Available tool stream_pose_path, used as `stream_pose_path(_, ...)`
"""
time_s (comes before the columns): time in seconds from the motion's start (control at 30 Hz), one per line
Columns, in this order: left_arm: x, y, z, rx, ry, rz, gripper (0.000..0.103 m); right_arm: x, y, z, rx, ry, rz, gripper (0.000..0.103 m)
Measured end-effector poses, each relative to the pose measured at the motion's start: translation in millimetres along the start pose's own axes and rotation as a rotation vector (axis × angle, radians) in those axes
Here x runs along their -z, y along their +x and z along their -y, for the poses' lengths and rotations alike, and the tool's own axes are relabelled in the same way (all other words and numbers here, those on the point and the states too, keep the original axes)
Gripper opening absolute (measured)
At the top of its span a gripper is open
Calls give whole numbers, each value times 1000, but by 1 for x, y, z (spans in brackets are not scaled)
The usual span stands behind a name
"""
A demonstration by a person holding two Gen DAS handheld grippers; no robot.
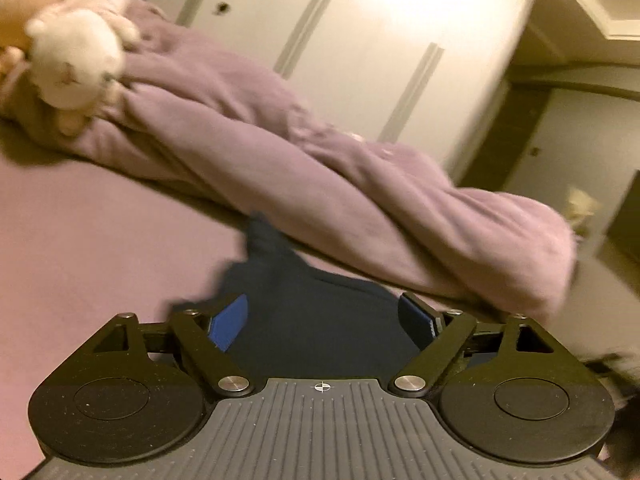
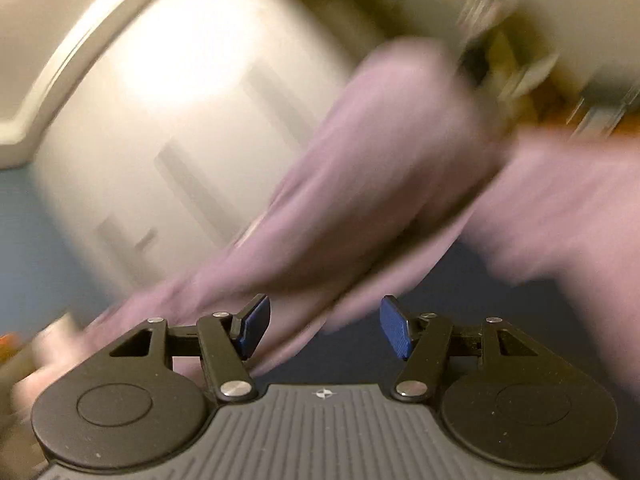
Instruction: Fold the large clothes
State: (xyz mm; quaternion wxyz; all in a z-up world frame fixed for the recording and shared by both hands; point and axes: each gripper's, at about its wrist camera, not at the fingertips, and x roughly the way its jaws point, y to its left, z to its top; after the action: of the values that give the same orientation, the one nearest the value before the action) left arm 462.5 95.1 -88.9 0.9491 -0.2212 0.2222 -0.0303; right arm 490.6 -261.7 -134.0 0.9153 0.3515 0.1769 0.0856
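Left gripper (image 1: pixel 326 318): its blue pads (image 1: pixel 229 320) stood wide apart and gripped nothing.
Dark navy garment (image 1: pixel 304 300): it lay bunched on the pinkish bed sheet (image 1: pixel 80 220), directly between and ahead of the left fingers; whether the pads touched it could not be told.
Purple blanket (image 1: pixel 280 152): it lay in a long roll across the bed, behind the navy garment, well beyond the left fingertips.
Plush toys (image 1: pixel 76 56): a white one and a peach one sat at the far left end of the blanket.
Wardrobe (image 1: pixel 360 40): white doors stood behind the bed.
Right gripper (image 2: pixel 324 328): its fingers (image 2: pixel 396 328) were also spread wide, holding nothing.
Right view: very blurred; the purple blanket (image 2: pixel 380 168) crossed ahead of the fingers, with dark navy fabric (image 2: pixel 460 300) behind and between them.
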Motion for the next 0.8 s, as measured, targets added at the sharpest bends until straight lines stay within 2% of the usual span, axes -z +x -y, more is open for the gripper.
stream_pose_path(0.1, 11, 20, 14, -22, 38, -19, 88, 50, 48, -26, -108, -5, -214, 57)
stream_pose_path(0.13, 14, 29, 13, -43, 50, -37, 88, 60, 59, -30, -92, -47, -236, 55)
stream_pose_path(0.17, 17, 37, 10, -70, 50, -56, 87, 66, 68, -31, -50, -103, -248, 45)
stream_pose_path(0.2, 21, 45, 4, -90, 46, -70, 87, 65, 72, -26, -27, -114, -247, 41)
stream_pose_path(0.23, 24, 50, -1, -98, 45, -78, 83, 59, 75, -18, -21, -108, -243, 33)
stream_pose_path(0.33, 31, 51, -7, -110, 104, -39, 81, 30, 71, 10, 102, -171, -166, 30)
stream_pose_path(0.37, 32, 50, -7, -114, 123, -28, 81, 21, 65, 22, 131, -173, -143, 24)
stream_pose_path(0.4, 33, 50, -7, -120, 141, -25, 81, 10, 59, 37, 155, -167, -118, 22)
stream_pose_path(0.5, 31, 49, -9, -121, 167, -33, 81, -17, 33, 77, 265, -94, -30, 22)
stream_pose_path(0.6, 29, 39, -12, -136, 184, -39, 75, -24, 5, 100, 358, -48, 44, 22)
stream_pose_path(0.7, 25, 24, -19, -185, 195, -35, 74, -25, -12, 97, 392, -92, 29, 23)
stream_pose_path(0.73, 24, 18, -23, -205, 190, -37, 79, -24, -20, 90, 411, -129, 28, 27)
stream_pose_path(0.77, 22, 10, -28, -247, 176, -43, 84, -22, -29, 82, 435, -164, 27, 39)
stream_pose_path(0.8, 20, 3, -34, -288, 149, -60, 83, -23, -38, 80, 429, -172, 26, 41)
